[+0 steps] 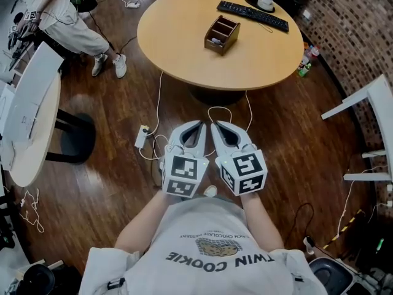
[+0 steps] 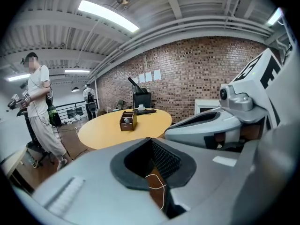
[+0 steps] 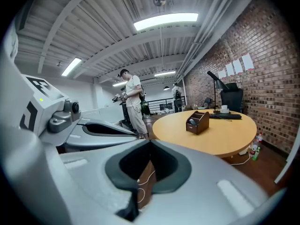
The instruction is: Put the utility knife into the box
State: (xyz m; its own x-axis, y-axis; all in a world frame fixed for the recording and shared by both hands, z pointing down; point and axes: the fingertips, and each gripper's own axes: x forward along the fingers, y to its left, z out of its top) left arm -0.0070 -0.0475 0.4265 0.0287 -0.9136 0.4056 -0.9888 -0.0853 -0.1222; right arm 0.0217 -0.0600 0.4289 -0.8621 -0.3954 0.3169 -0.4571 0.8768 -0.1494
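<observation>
Print on the white T-shirt (image 1: 202, 274) of the person wearing the head camera, seen upside down from above: large dark capitals "TWIN COOKIE". Just above it is a smaller line; only "CHOCOLATE" comes out clearly, the rest is too small to read. A cookie drawing sits over that line.

The white marker cube (image 1: 183, 175) on the left gripper (image 1: 198, 125) and the white marker cube (image 1: 244, 173) on the right gripper (image 1: 216, 126) carry black-and-white square code patterns, not letters or numbers.

White paper sheets (image 2: 149, 76) are pinned on the red brick wall; print too small to read in either gripper view.

The black keyboard (image 1: 252, 15) on the round wooden tabletop (image 1: 178, 42) has key legends that cannot be made out.
</observation>
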